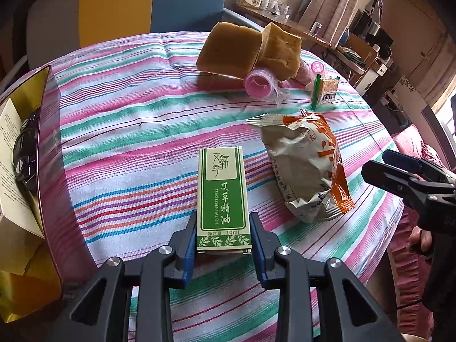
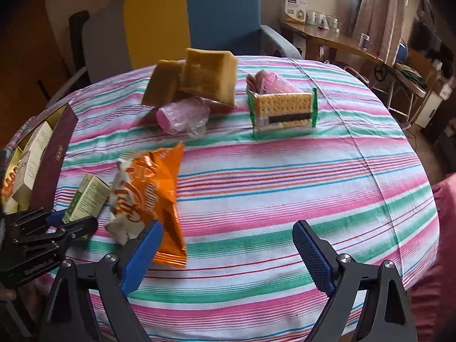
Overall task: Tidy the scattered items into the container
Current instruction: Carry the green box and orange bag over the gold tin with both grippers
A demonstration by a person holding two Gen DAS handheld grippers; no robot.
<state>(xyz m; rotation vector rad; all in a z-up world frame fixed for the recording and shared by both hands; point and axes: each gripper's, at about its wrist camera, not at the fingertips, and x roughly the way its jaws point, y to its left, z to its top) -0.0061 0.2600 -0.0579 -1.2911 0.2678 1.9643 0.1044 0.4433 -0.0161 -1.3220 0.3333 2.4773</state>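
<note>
My left gripper (image 1: 223, 239) is shut on the lower end of a green and white essential-oil box (image 1: 222, 196), also seen as the box (image 2: 87, 196) at the left of the right wrist view. The dark red container (image 1: 47, 142) with a gold inside stands at the left table edge and holds pale boxes. An orange and white snack bag (image 1: 307, 168) lies right of the held box. My right gripper (image 2: 228, 253) stands open over the striped cloth, with the snack bag (image 2: 151, 196) just beyond its left finger and nothing between its fingers.
At the far side of the striped table (image 2: 285, 171) lie two tan sponge blocks (image 2: 196, 81), pink rollers in clear wrap (image 2: 182, 115) and a cracker pack (image 2: 282, 109). A blue and yellow chair (image 2: 222, 14) stands behind. A wooden desk (image 2: 327, 35) is at the right.
</note>
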